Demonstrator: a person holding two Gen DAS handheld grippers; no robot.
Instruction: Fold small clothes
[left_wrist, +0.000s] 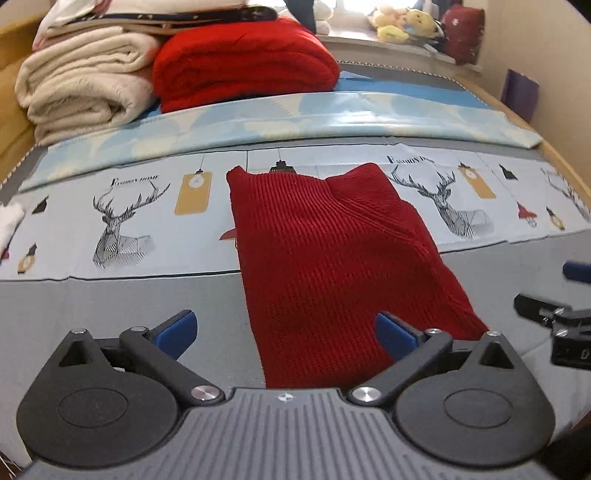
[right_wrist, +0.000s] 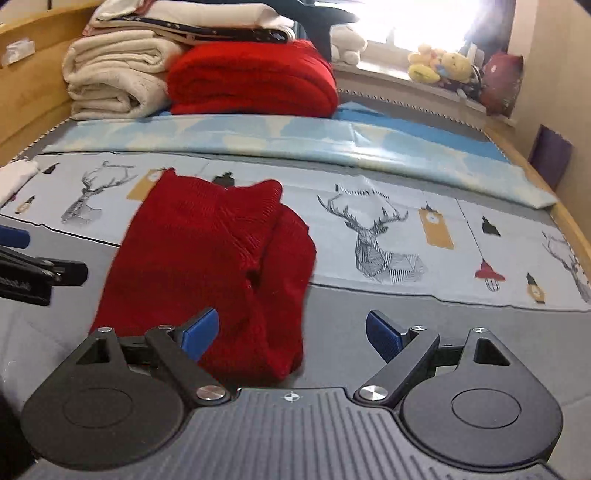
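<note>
Dark red knit garment (left_wrist: 325, 266) lies folded lengthwise on the bed (left_wrist: 110, 295), across the grey band and the deer-print strip of the cover. Left tool (left_wrist: 284, 332) and right tool (right_wrist: 291, 332) both hang above its near end, released, grasping nothing.

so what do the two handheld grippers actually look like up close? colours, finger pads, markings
Both match: the left gripper and right gripper have black linkage arms with silver pivot screws, round black housings, blue finger pads and a ribbed grey base plate bearing a small crosshair mark. No cables, hands or sleeves visible.
</note>
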